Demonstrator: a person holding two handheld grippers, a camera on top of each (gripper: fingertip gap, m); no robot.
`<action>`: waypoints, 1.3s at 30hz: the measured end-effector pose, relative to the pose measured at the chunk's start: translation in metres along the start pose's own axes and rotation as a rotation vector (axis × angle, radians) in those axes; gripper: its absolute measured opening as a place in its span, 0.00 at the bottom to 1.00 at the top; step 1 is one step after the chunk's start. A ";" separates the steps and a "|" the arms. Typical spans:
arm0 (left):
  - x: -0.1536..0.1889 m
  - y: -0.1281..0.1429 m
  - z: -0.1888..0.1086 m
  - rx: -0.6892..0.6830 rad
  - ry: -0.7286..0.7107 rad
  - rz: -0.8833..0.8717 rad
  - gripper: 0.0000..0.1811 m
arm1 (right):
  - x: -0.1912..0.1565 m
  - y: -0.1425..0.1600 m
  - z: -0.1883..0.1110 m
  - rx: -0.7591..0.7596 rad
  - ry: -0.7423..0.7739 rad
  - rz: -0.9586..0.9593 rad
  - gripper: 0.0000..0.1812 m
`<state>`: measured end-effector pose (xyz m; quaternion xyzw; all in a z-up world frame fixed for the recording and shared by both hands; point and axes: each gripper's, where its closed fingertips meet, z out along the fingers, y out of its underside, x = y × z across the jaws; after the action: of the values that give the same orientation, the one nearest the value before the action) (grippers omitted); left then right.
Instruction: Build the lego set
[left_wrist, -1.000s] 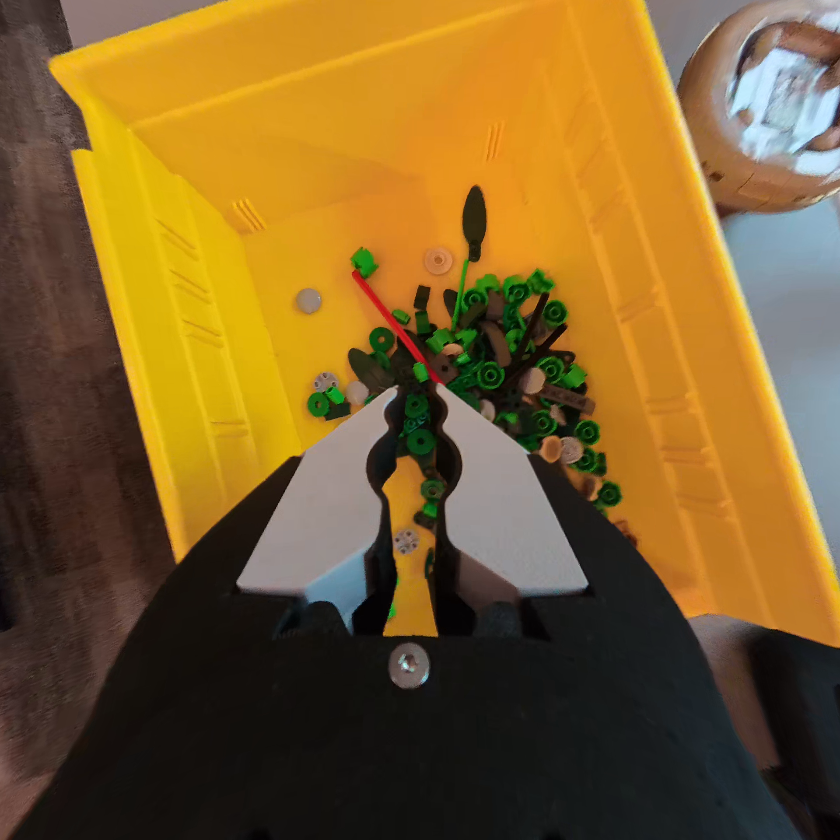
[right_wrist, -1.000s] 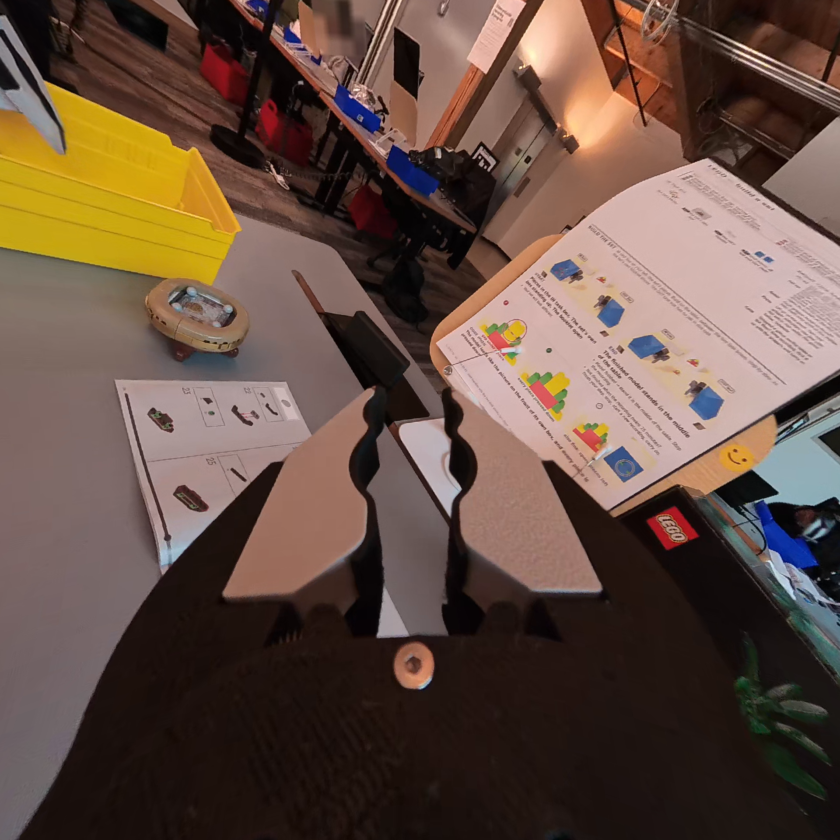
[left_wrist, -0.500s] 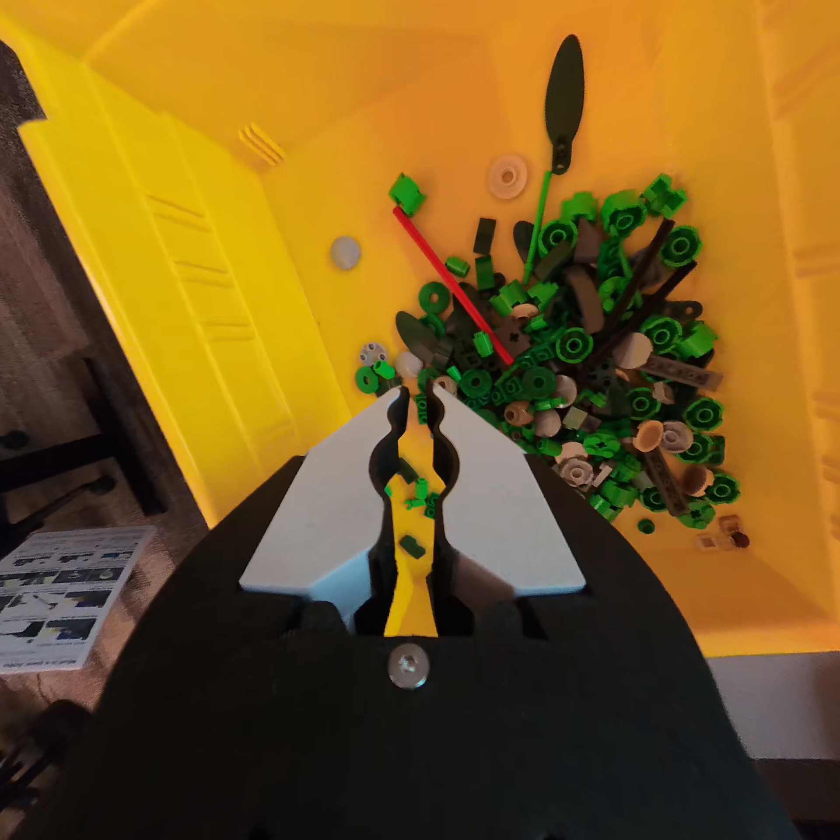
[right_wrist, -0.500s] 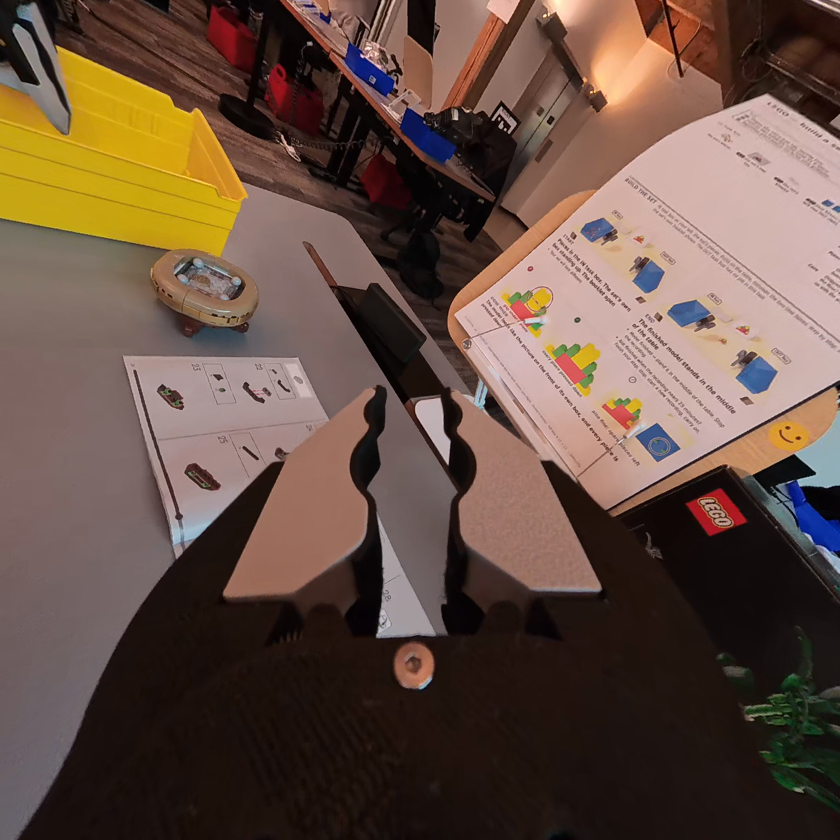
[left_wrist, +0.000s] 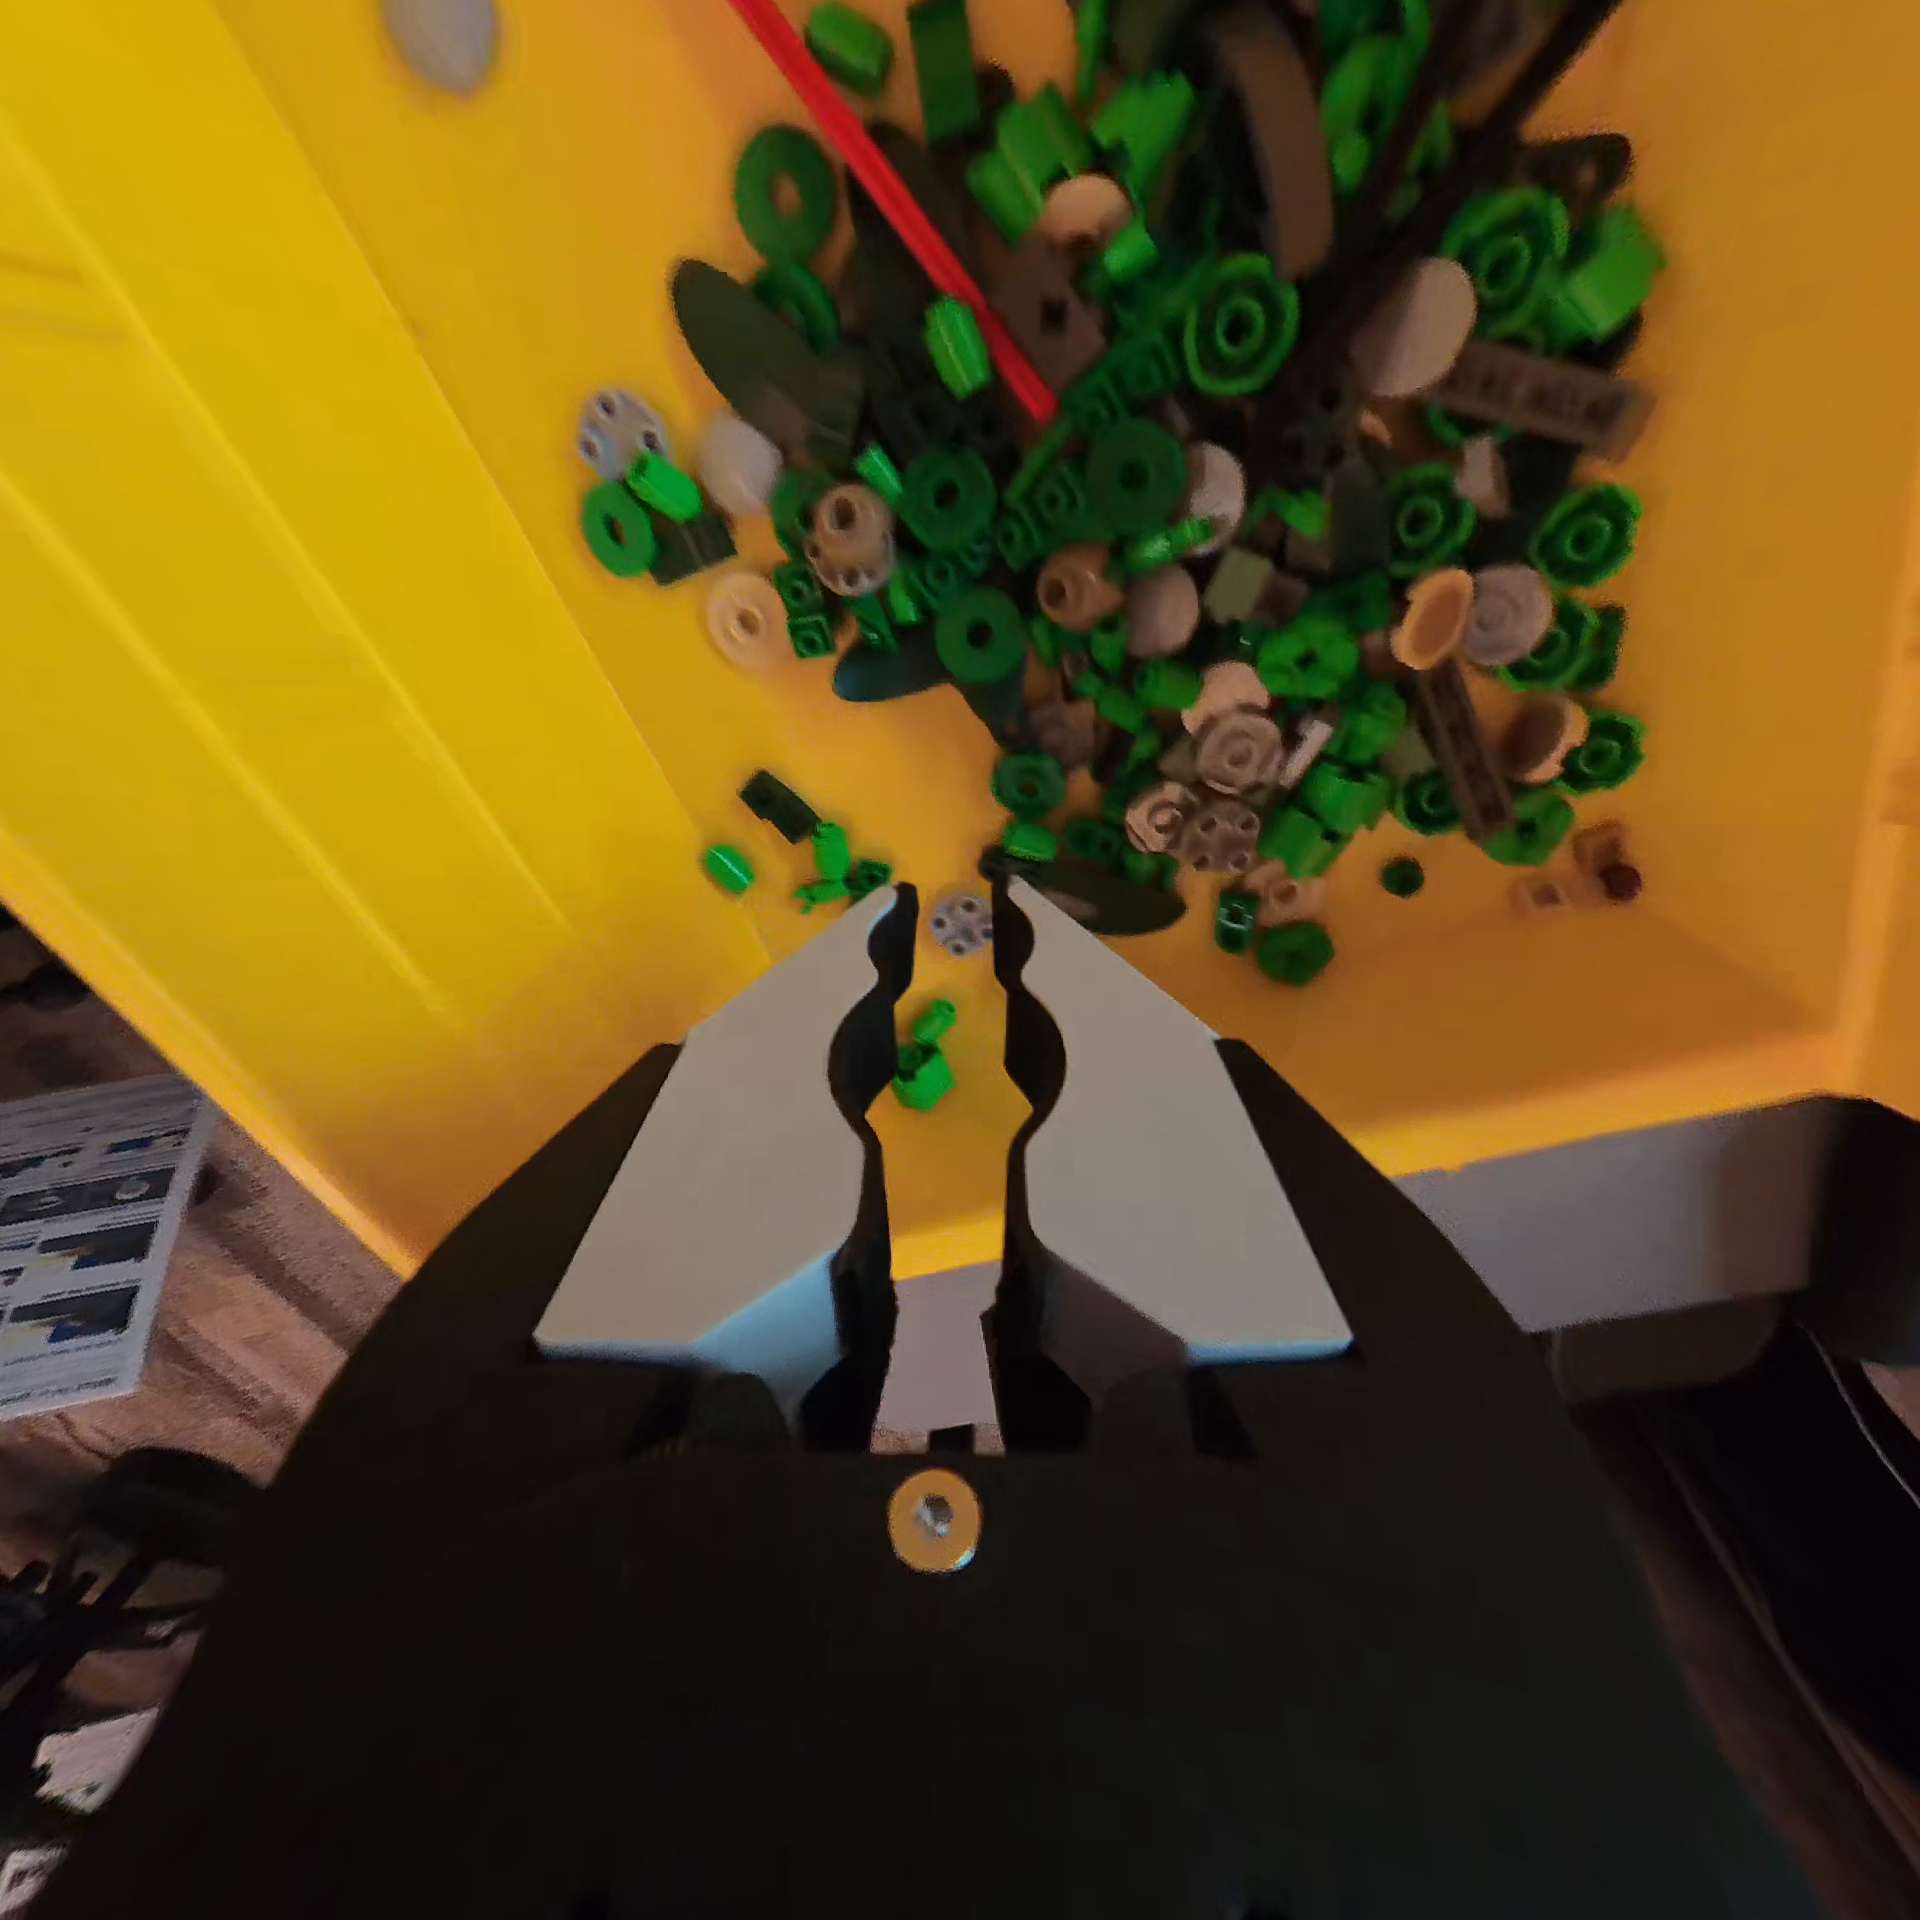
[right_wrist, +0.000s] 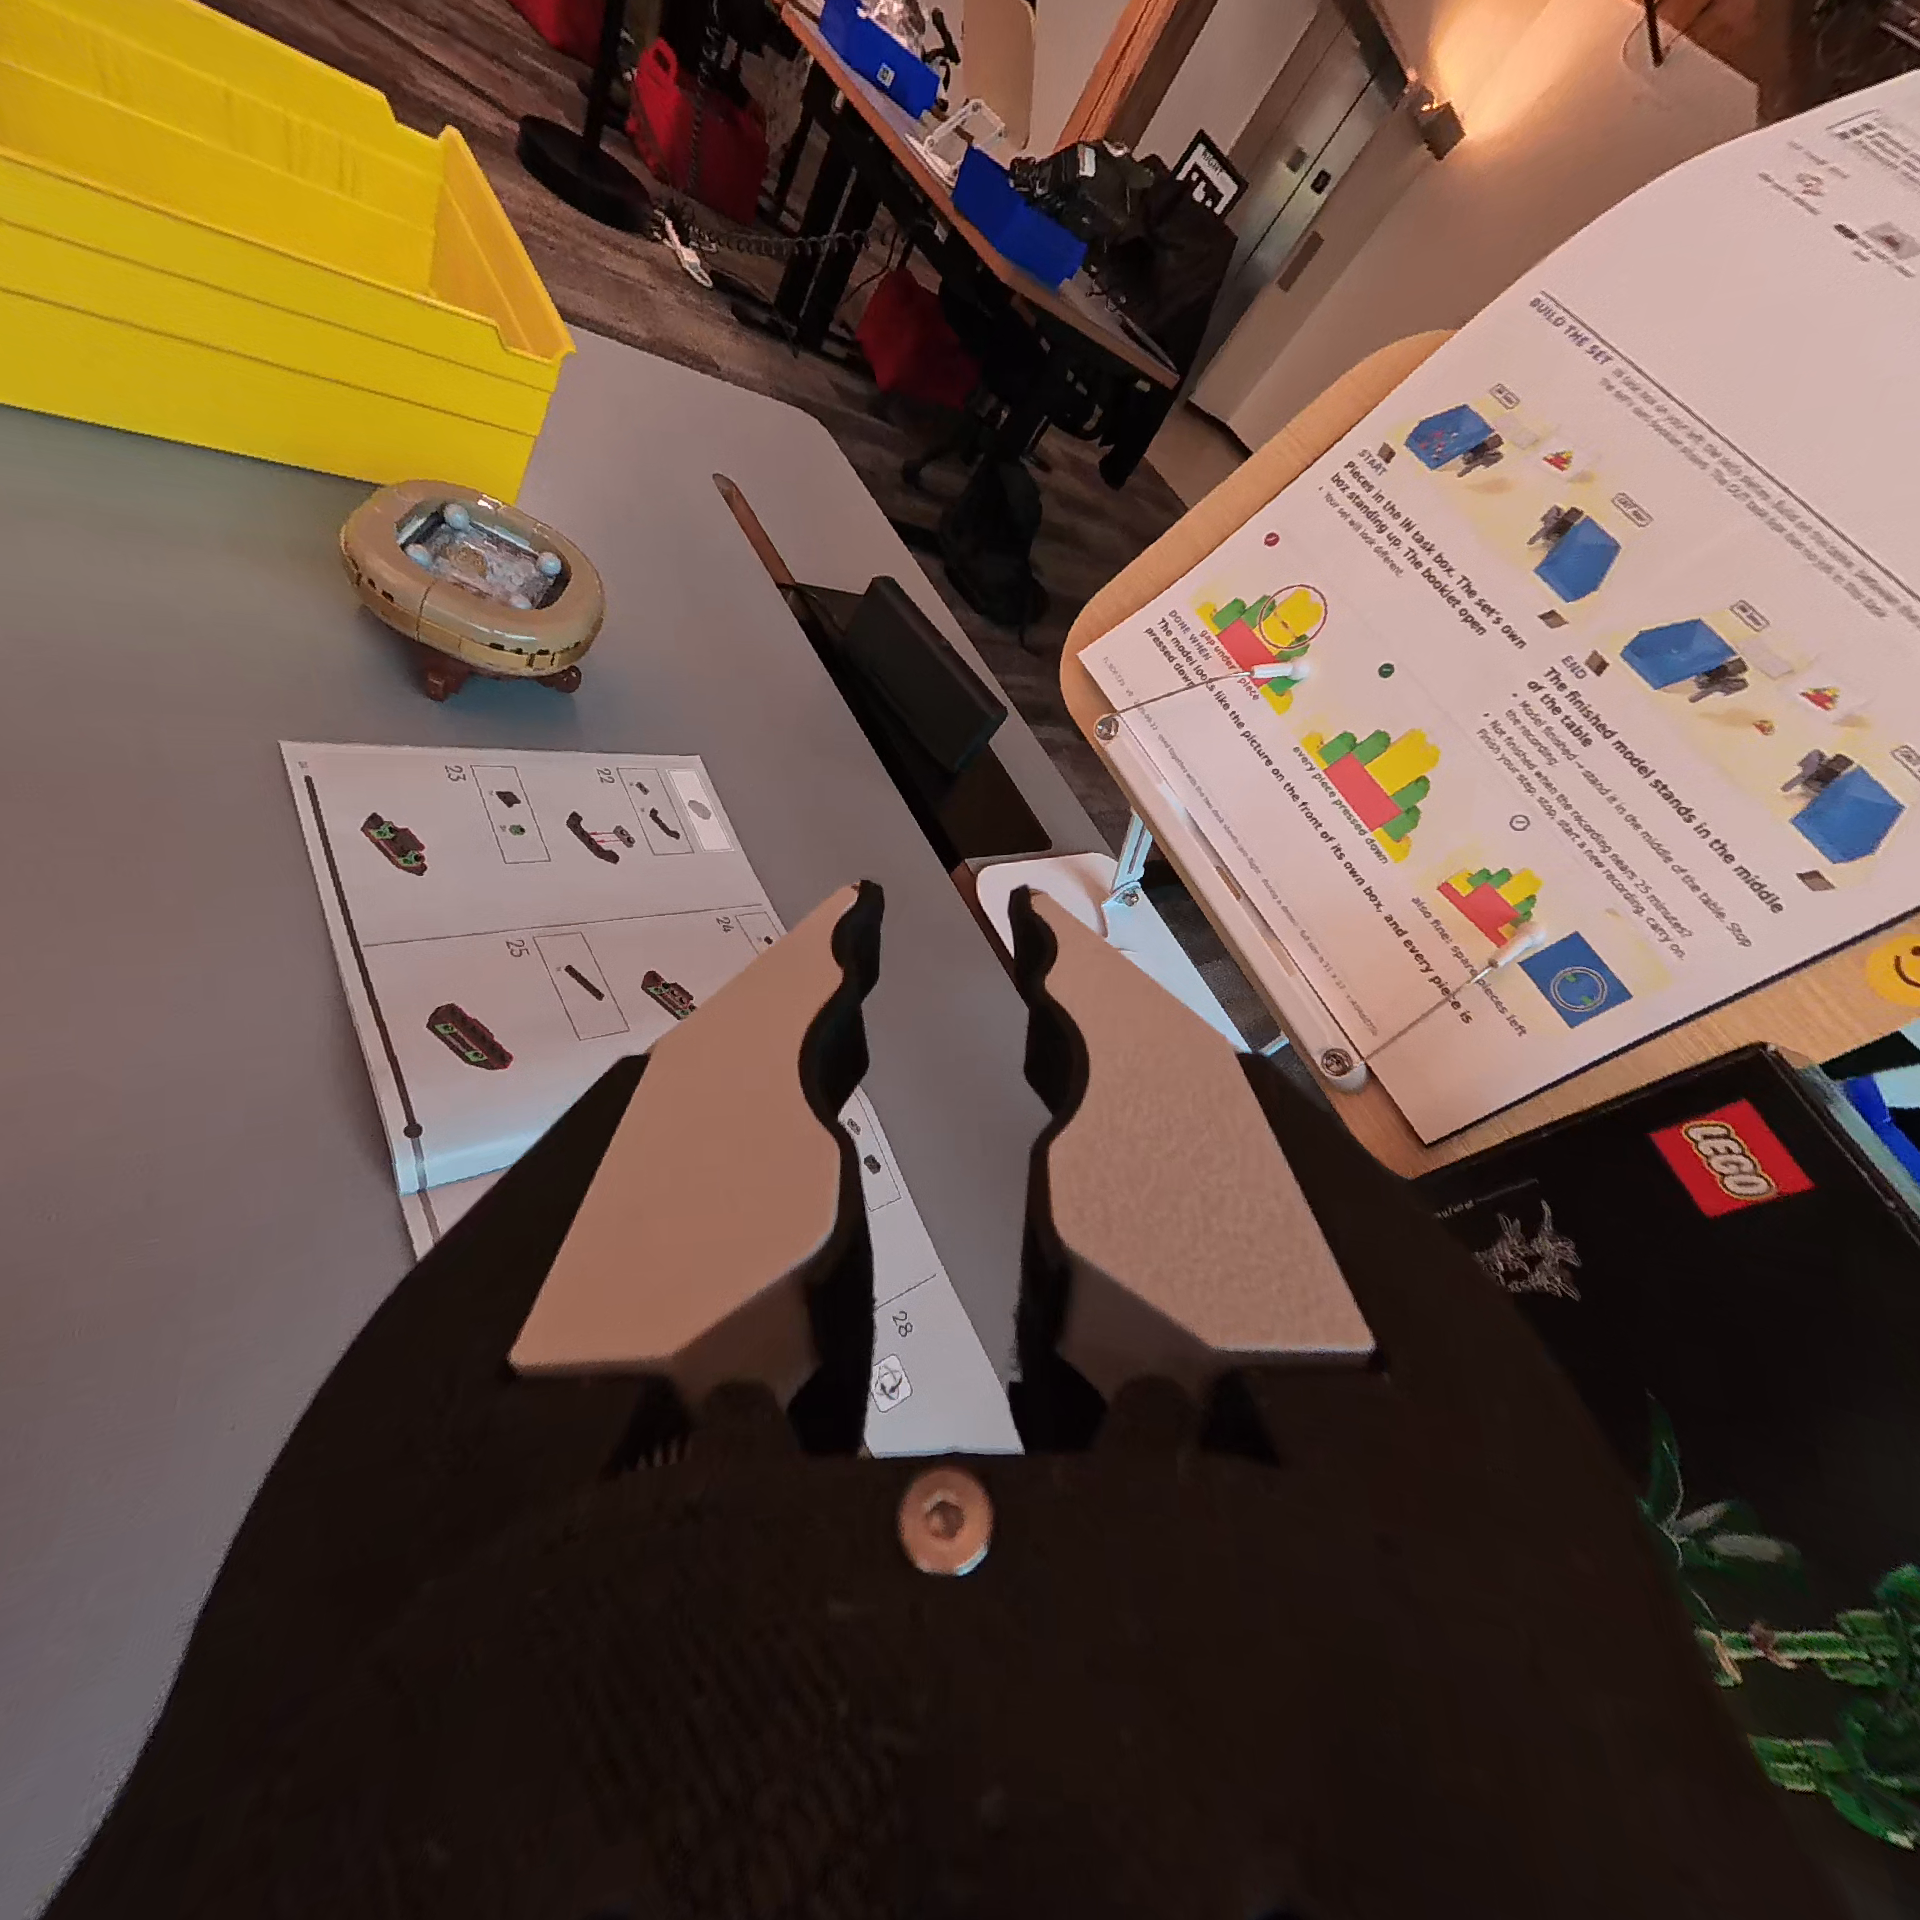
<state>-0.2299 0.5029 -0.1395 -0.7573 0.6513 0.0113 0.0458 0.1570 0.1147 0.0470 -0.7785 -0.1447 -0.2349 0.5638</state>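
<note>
My left gripper (left_wrist: 953, 896) hangs open and empty over the near end of the yellow bin (left_wrist: 312, 644). A pile of green, black, tan and grey lego pieces (left_wrist: 1195, 499) lies on the bin floor ahead of it, with a red rod (left_wrist: 894, 218) across the top. A small grey round plate (left_wrist: 961, 922) shows between the fingertips and a green stud piece (left_wrist: 923, 1075) farther back in the gap. My right gripper (right_wrist: 943, 902) is open and empty above the open instruction booklet (right_wrist: 499, 914). The tan oval lego model (right_wrist: 473, 582) stands on the grey table (right_wrist: 156, 1039) beyond it.
The yellow bin (right_wrist: 260, 260) also shows at the far left of the right wrist view. A tilted board with a printed sheet (right_wrist: 1507, 665) stands to the right, with a black lego box (right_wrist: 1714, 1299) below it. A loose printed sheet (left_wrist: 83, 1236) lies beside the bin on the left.
My left gripper has pulled back toward the bin's near end and dropped closer to the pieces, and its jaws have opened slightly. My right gripper has tilted downward over the booklet.
</note>
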 end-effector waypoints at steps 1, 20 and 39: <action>0.006 0.001 -0.002 0.013 0.028 0.001 0.07 | -0.001 0.001 0.002 -0.007 -0.005 -0.008 0.13; 0.047 -0.022 -0.003 0.186 0.094 0.187 0.14 | -0.005 0.014 0.010 -0.054 -0.026 -0.004 0.13; 0.023 -0.044 0.013 0.240 -0.015 0.176 0.03 | -0.003 0.020 0.009 -0.071 -0.023 0.006 0.13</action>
<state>-0.1826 0.4873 -0.1521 -0.6863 0.7115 -0.0569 0.1397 0.1663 0.1172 0.0267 -0.8010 -0.1404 -0.2292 0.5350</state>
